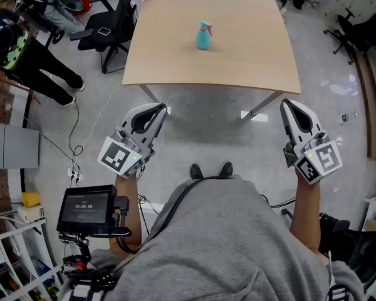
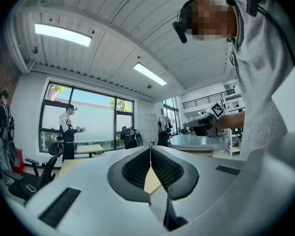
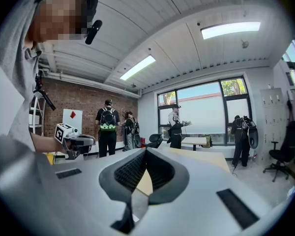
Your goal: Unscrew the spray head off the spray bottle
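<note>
Grey floor (image 1: 194, 127) is spreading under both tongs, and a pale wooden bench (image 1: 175, 49) is standing well ahead of them. The teal spray bottle (image 1: 203, 36) is standing upright on the bench, far beyond the tips of both tongs and between their two lines, a little nearer the left one's side. Its pink spray head (image 1: 205, 25) is sitting on top of it. Only the head view is showing the bottle; neither gripper view is catching it.

The left tongs (image 1: 158, 110) are hanging short of the bench's near edge, pressed together and pinching nothing. The right tongs (image 1: 288, 105) are hanging level with them, well apart to the other side, also pressed together and empty. The person's shoes (image 1: 211, 169) are showing on the floor between and behind the two.

The left gripper view is looking up past its closed tips at a white ribbed ceiling with strip lights (image 2: 64, 34) and tall windows (image 2: 88, 117), where several people are standing, and it is catching the right tongs off to the right. The right gripper view is adding a red brick wall (image 3: 83, 107) that the other views are not showing, with a person wearing a backpack (image 3: 107, 127) in front of it, and the left tongs are appearing at its left.

Beyond the left tongs and outward, a black office chair (image 1: 109, 27) is standing beside the bench. A small screen (image 1: 86, 207) is glowing behind the left tongs, near the person's arm.
</note>
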The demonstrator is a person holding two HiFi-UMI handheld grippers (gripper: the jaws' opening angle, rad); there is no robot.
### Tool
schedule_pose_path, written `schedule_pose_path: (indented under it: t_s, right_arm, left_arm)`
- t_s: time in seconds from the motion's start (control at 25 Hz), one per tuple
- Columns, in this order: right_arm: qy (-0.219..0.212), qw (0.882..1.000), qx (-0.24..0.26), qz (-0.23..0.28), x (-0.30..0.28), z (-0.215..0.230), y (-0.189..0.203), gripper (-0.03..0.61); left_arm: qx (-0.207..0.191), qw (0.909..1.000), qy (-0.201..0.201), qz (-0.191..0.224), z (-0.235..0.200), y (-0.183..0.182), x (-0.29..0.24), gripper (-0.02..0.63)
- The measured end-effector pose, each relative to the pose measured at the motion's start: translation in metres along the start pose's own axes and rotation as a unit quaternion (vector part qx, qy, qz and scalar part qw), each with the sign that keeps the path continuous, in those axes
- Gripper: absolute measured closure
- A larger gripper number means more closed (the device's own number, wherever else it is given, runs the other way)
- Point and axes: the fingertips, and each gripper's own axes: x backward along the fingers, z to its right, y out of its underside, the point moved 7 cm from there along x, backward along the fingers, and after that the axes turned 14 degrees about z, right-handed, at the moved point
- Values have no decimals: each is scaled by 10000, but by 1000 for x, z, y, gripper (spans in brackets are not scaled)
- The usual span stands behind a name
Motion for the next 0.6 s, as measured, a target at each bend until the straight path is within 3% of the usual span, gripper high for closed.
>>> schedule_pose_path:
  t_s: [0.28, 0.44, 0.6]
  right_arm:
    - [45, 9999, -66, -82, -3, -22, 6, 574]
    - [-3, 10000, 49, -24, -11, -25, 1, 574]
    - [52, 9999, 76, 79, -8, -20, -2, 574]
  left_arm:
    - [-3, 9991, 418, 26, 18, 6, -4, 606]
    - [135, 9996, 224, 53, 14, 12, 3, 606]
    - [104, 9992, 388, 51, 21, 11, -4, 606]
